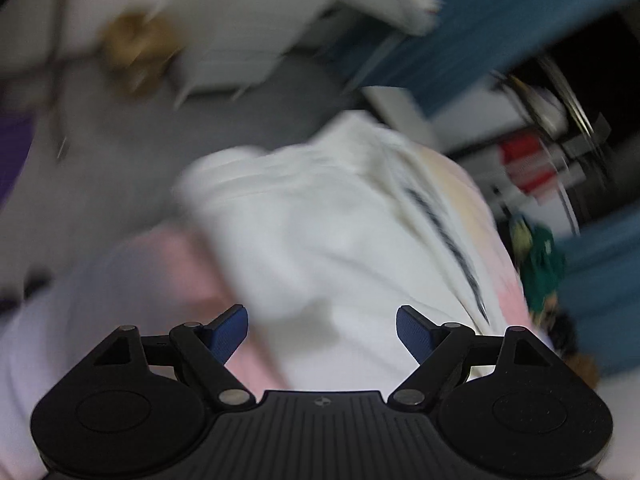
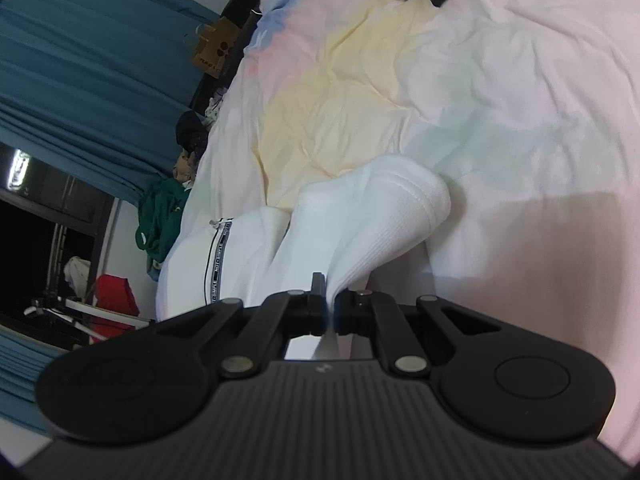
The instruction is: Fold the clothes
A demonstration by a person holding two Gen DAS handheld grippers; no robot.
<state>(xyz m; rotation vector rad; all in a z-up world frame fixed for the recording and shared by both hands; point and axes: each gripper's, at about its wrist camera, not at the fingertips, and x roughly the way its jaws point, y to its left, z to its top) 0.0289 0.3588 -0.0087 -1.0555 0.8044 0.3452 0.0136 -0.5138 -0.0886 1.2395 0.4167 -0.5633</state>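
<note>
Two grippers, one white garment. Right gripper: jaws pinched nearly together w/ a fold of the white garment clamped between them; fabric rises from the tips in two ribbed humps, plus one black-and-white printed stripe along its left part. Garment lies on the pastel bedsheet (pink, yellow, pale green patches). Left gripper: two blue pads spread wide, nothing between them, above the same white garment; that view is heavily blurred. Bkgd: blue curtain, one green garment, one red item, one cardboard box.
</note>
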